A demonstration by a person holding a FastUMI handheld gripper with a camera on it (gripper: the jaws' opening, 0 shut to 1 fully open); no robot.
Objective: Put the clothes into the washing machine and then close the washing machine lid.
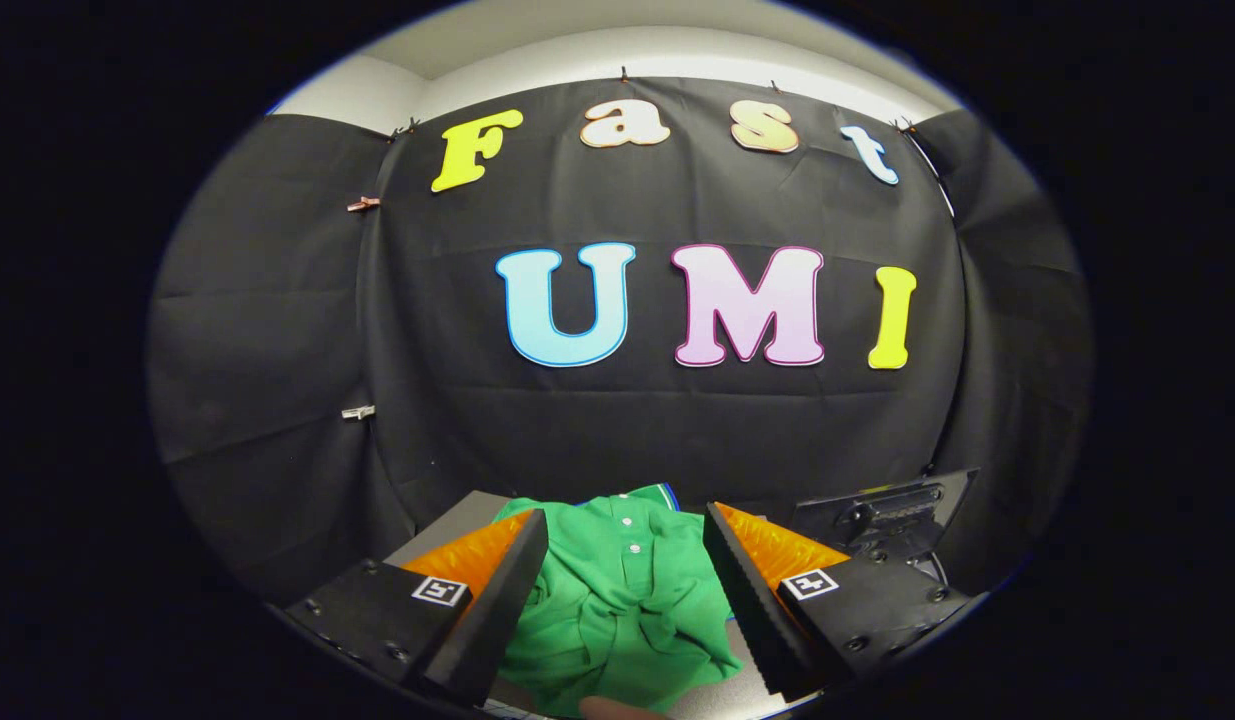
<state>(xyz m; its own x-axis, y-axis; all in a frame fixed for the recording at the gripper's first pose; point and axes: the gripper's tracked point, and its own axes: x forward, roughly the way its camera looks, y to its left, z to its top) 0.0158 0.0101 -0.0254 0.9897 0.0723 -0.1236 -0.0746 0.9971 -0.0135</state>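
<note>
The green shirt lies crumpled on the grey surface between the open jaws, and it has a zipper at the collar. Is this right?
Not quite. In the gripper view the green shirt has small white buttons at the collar, not a zipper. It does lie crumpled on the grey surface between the open jaws of the gripper.

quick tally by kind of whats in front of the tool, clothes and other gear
Green button-up polo shirt, crumpled between the open tool fingers: 1
Grey flat table top under it: 1
Black bolted metal bracket beyond the right-hand finger: 1
Total: 3
</note>
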